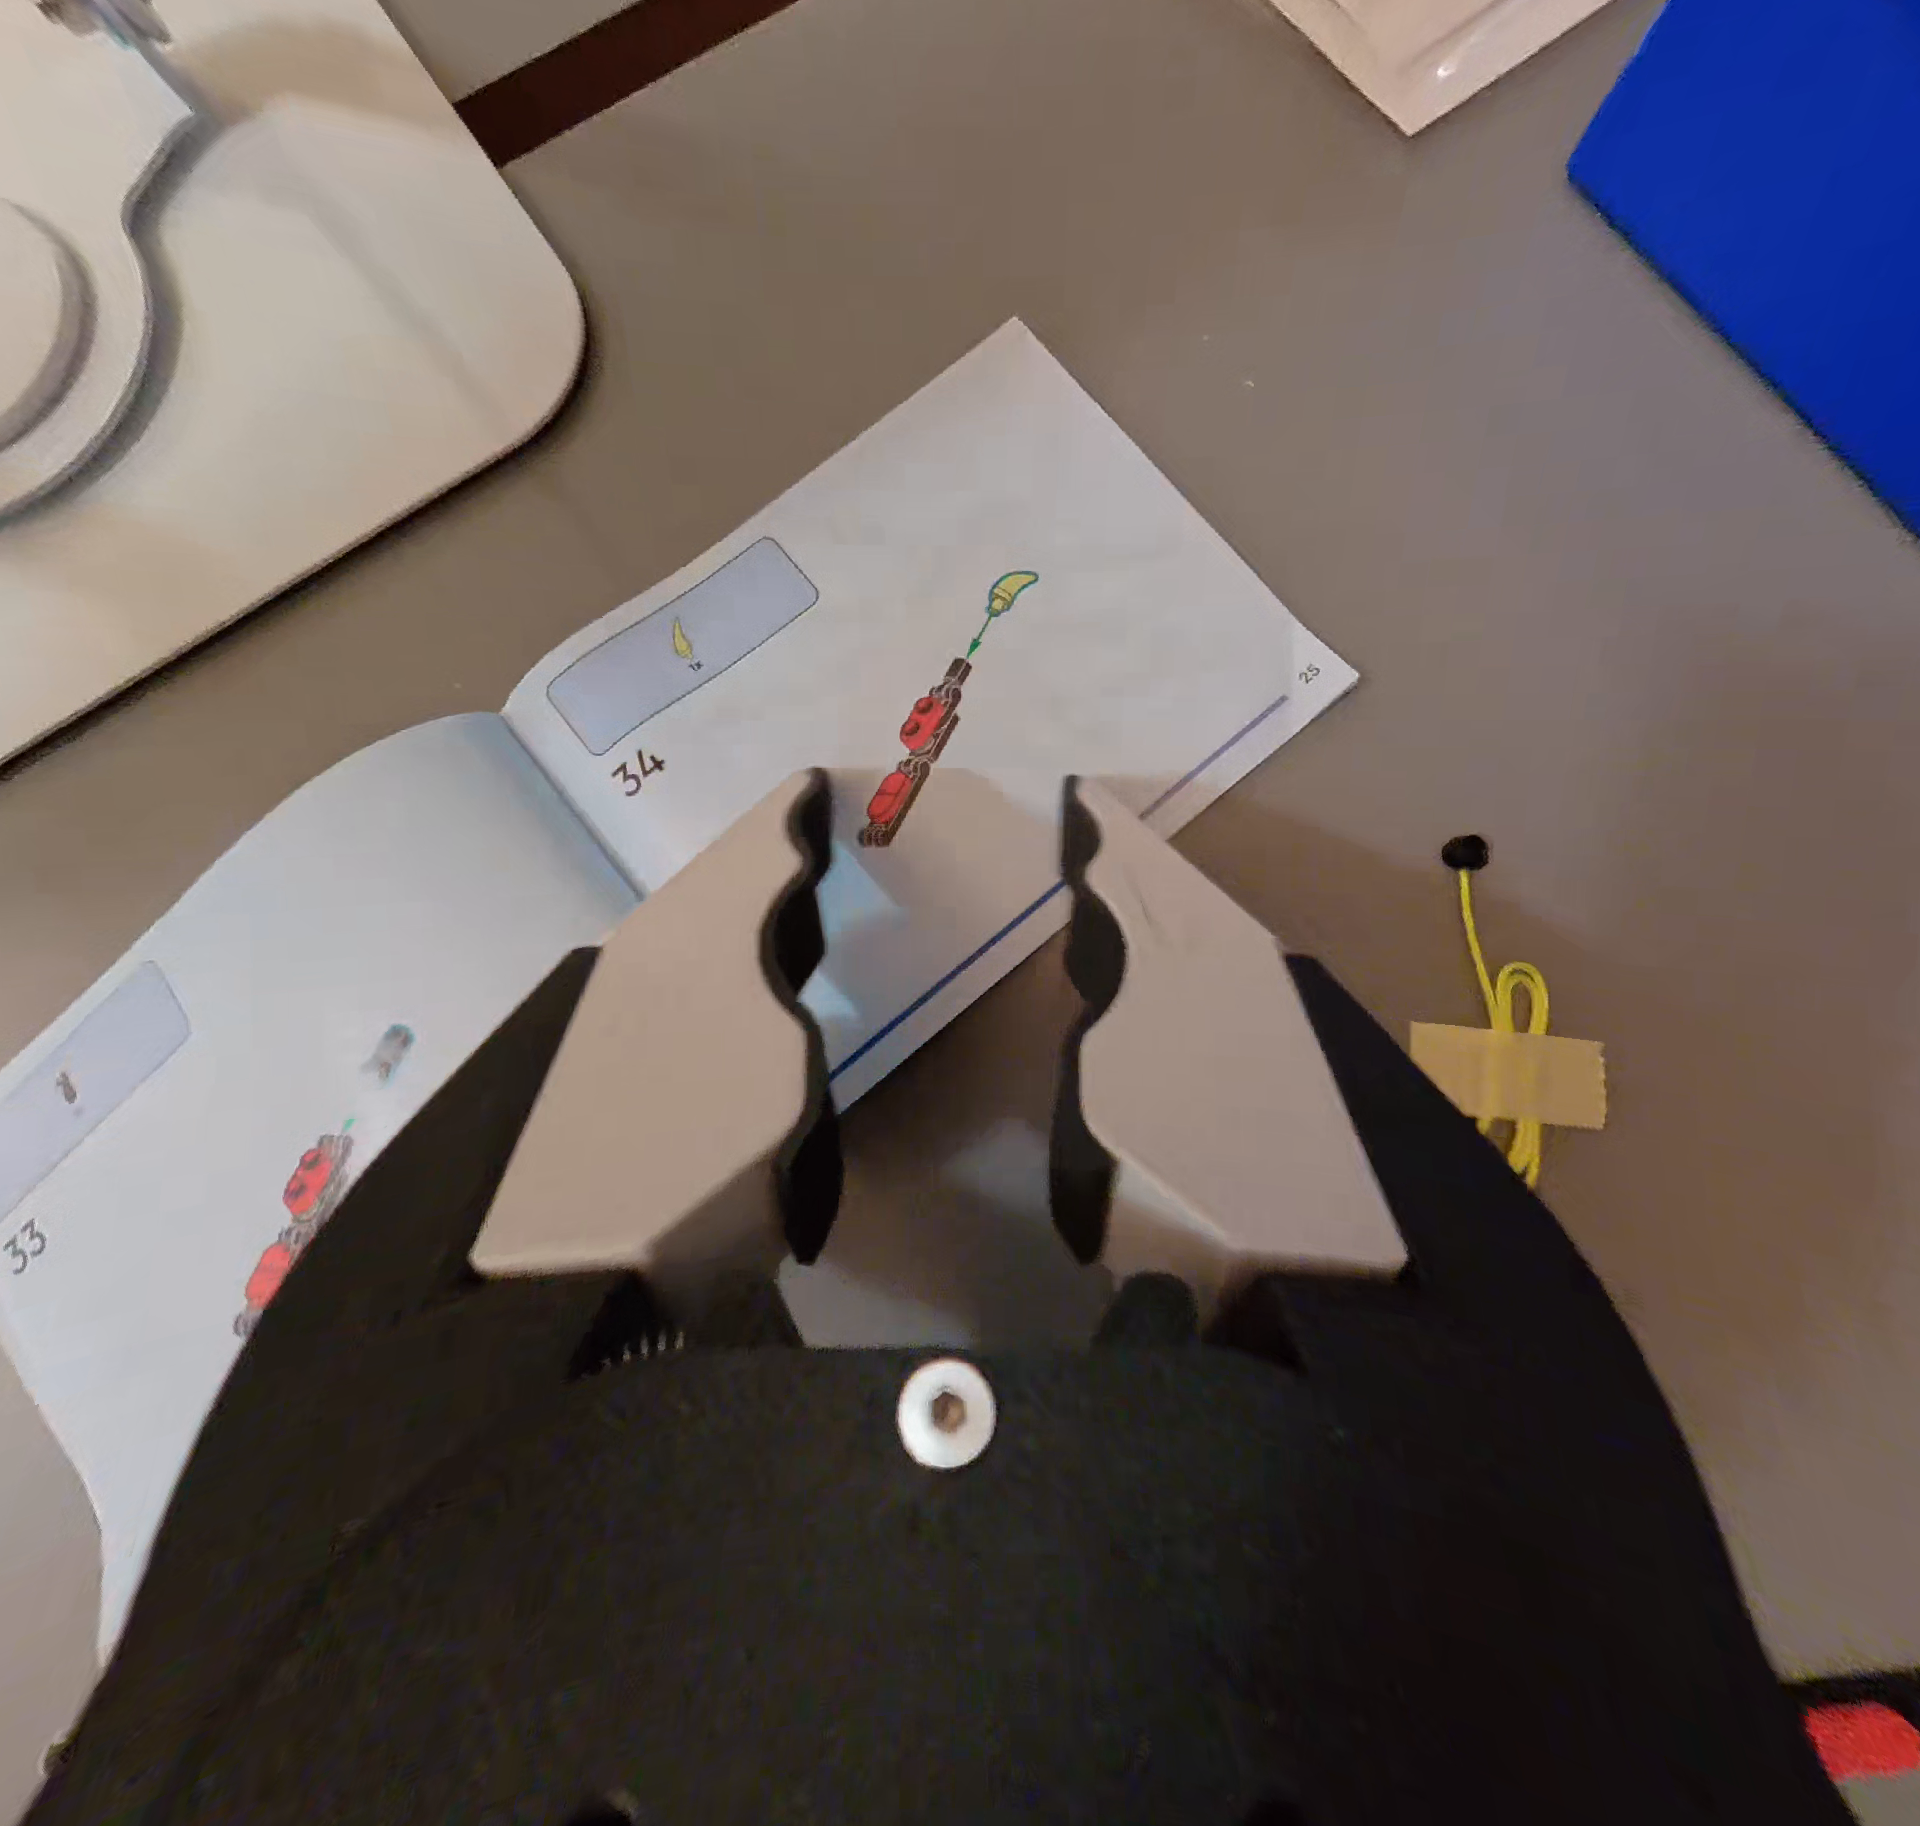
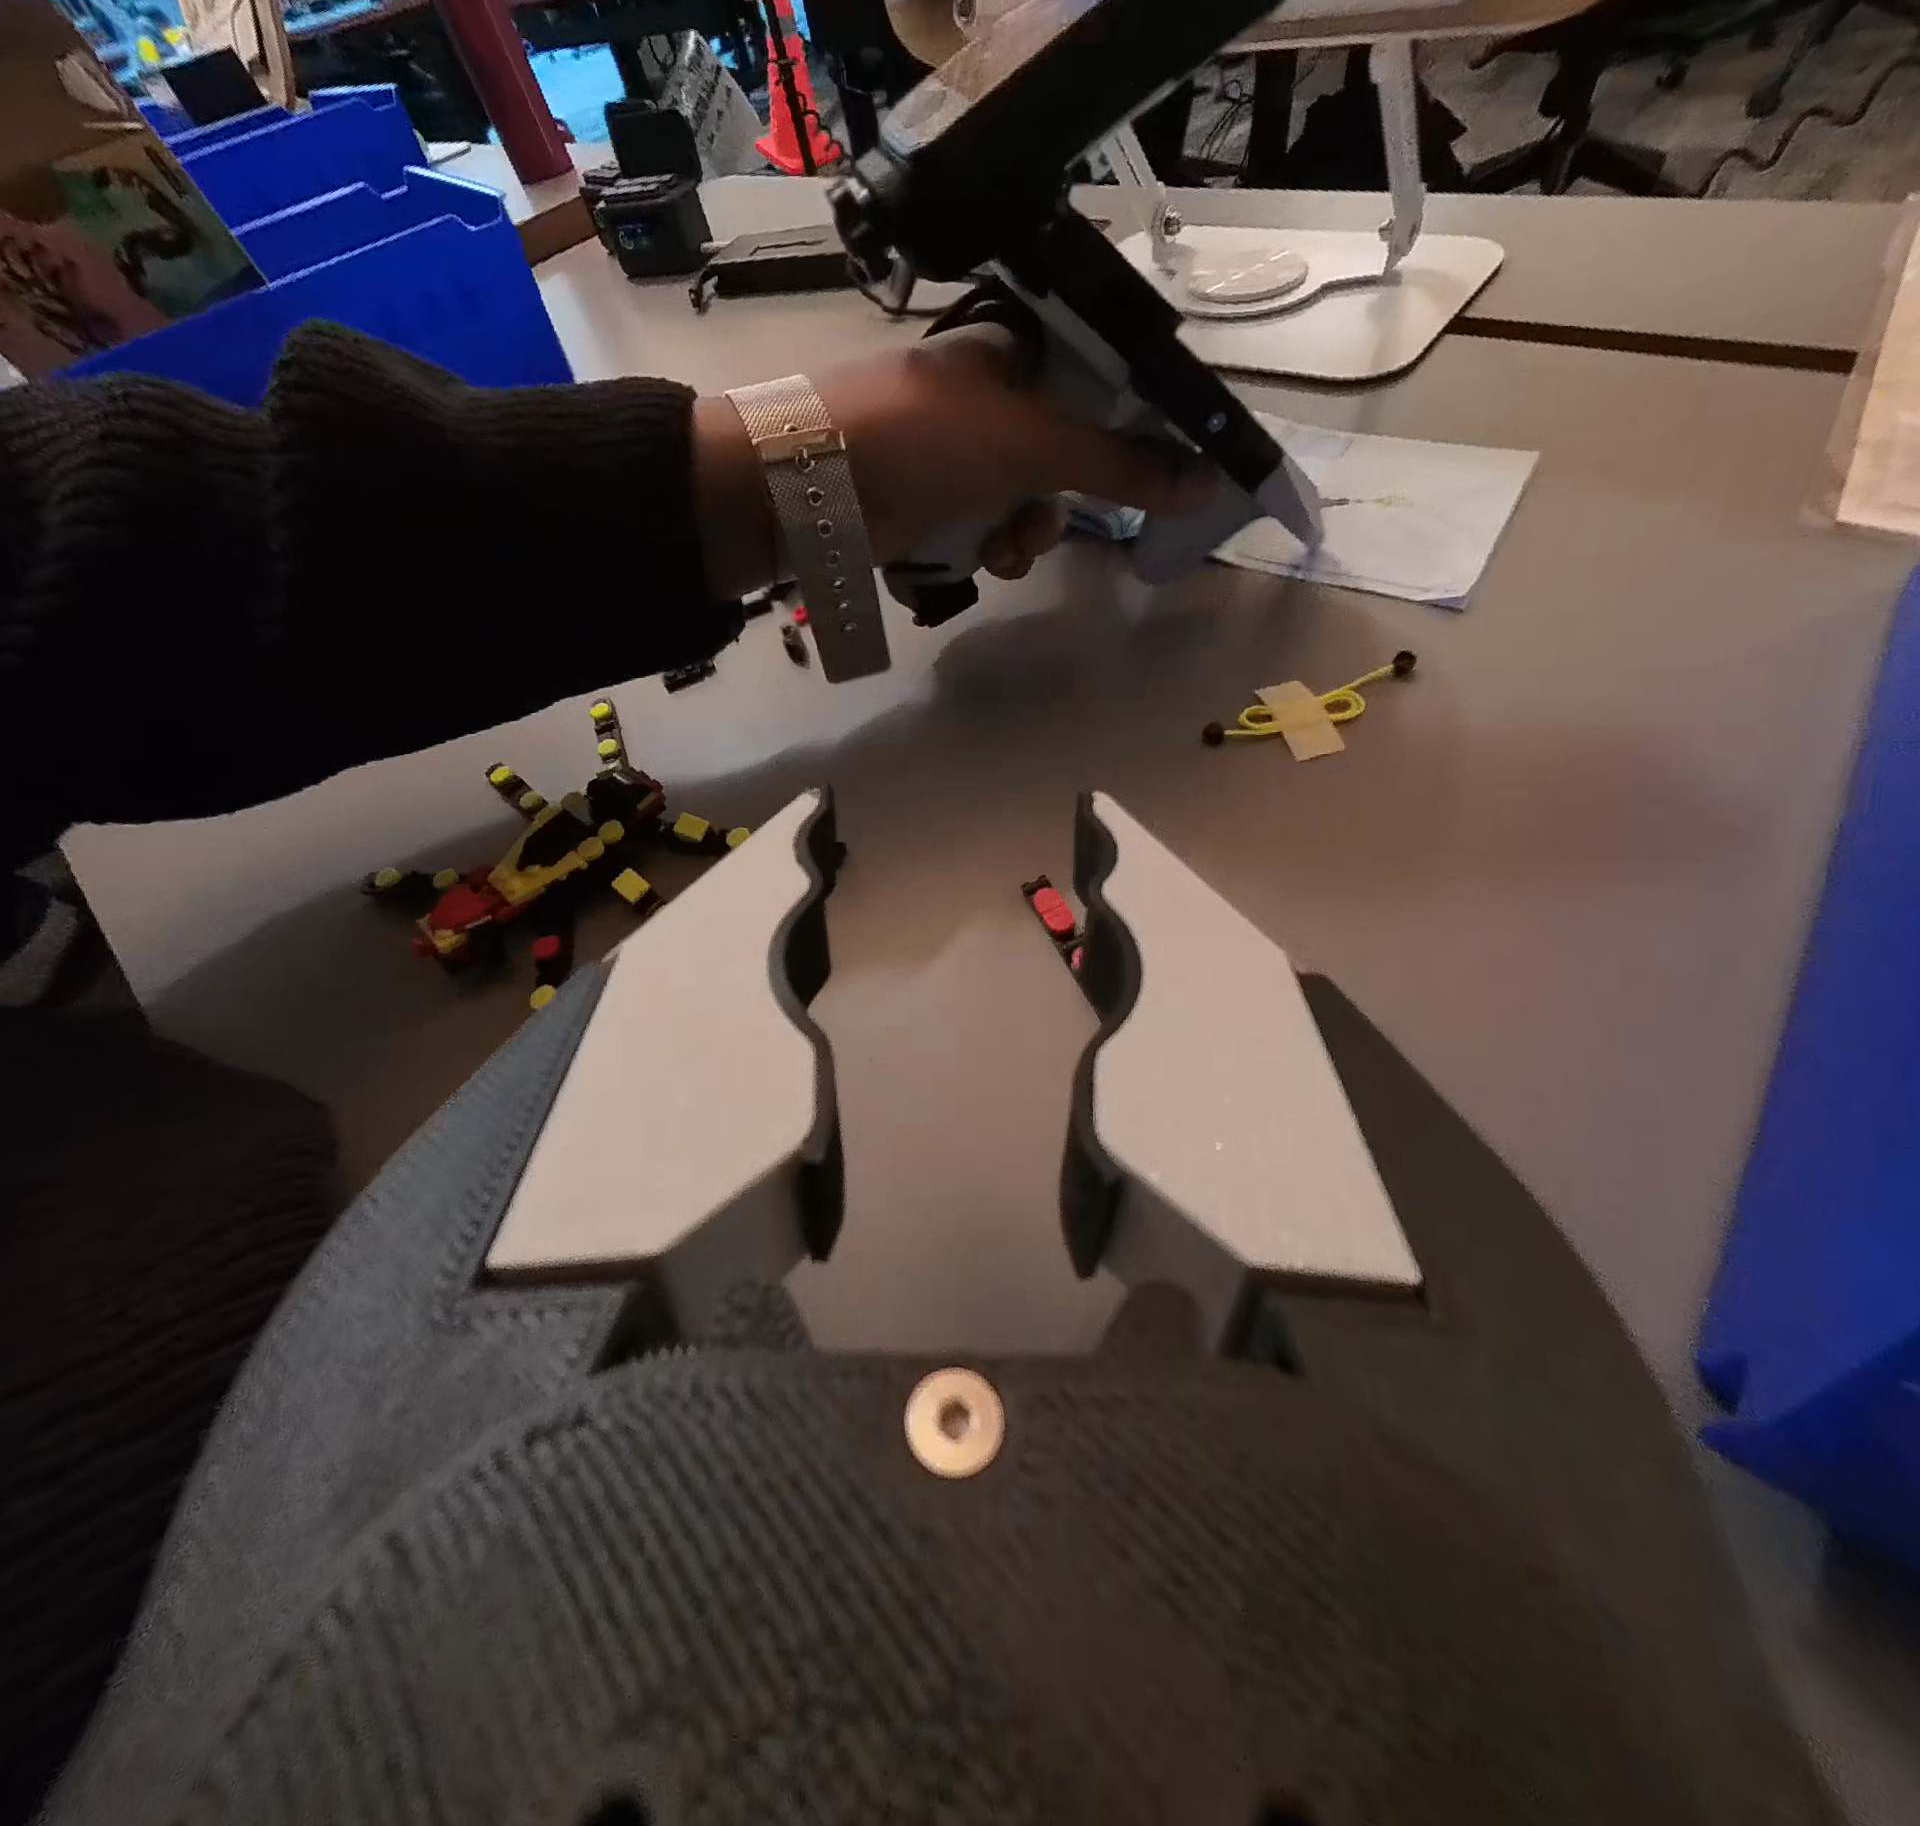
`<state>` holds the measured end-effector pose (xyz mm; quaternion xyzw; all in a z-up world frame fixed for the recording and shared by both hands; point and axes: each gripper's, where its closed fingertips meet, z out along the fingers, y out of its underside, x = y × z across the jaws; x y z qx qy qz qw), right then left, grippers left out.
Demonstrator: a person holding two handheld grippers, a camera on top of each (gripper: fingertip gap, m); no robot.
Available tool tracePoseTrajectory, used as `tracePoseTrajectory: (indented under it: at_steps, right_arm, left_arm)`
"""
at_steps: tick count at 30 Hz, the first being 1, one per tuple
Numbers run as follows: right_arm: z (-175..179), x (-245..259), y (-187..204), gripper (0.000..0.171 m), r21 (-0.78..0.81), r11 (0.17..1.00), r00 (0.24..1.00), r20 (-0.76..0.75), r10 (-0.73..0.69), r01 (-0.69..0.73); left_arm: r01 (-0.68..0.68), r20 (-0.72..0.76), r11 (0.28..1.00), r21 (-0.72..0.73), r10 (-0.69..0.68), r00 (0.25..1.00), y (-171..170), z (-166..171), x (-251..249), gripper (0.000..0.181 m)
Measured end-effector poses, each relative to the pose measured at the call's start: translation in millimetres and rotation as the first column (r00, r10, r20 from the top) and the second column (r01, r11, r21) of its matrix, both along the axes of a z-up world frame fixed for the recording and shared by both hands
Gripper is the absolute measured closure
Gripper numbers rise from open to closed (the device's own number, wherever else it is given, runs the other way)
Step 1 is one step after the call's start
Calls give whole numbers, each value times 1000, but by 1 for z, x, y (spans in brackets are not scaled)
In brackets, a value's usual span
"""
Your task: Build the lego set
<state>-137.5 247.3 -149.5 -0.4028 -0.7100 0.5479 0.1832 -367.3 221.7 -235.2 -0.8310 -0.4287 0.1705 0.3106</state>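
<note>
Sitting at the left, the mostly built lego model (image 2: 540,867) has legs fitted; a red-and-dark piece (image 2: 1051,916) lies unattached beside the right gripper (image 2: 954,820), open and empty. Farther right, the left gripper (image 1: 943,800), also open, hovers over the booklet (image 1: 935,571). Grey table (image 2: 1455,945), blue bins (image 2: 353,249), a cluttered workshop behind.

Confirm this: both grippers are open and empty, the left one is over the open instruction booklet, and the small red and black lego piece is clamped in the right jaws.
One thing is wrong: the red and black lego piece is not clamped. The right wrist view shows it lying on the table beside the open right gripper. The rest stands: the left gripper is open and empty over the instruction booklet.
</note>
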Motion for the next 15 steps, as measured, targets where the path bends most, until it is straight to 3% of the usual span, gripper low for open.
tracePoseTrajectory:
  at_steps: [3,7,12,14,15]
  right_arm:
    - [-2,0,3,128,-42,999,1000,28,-7,8]
    - [-5,-1,5,129,-56,998,999,50,-17,20]
    - [-9,-3,1,131,-33,999,999,50,-11,12]
    - [-12,-2,-2,131,-30,1000,998,61,2,0]
    - [-13,-2,-3,131,-20,1000,998,62,5,-4]
  left_arm:
    - [30,22,999,34,-31,999,5,-1,3,170]
    - [27,45,992,120,-33,998,10,3,4,181]
    - [60,-5,967,248,-61,998,29,25,2,113]
    - [61,62,991,120,-69,996,26,4,1,102]
    - [23,49,999,39,-24,998,18,-3,-7,109]
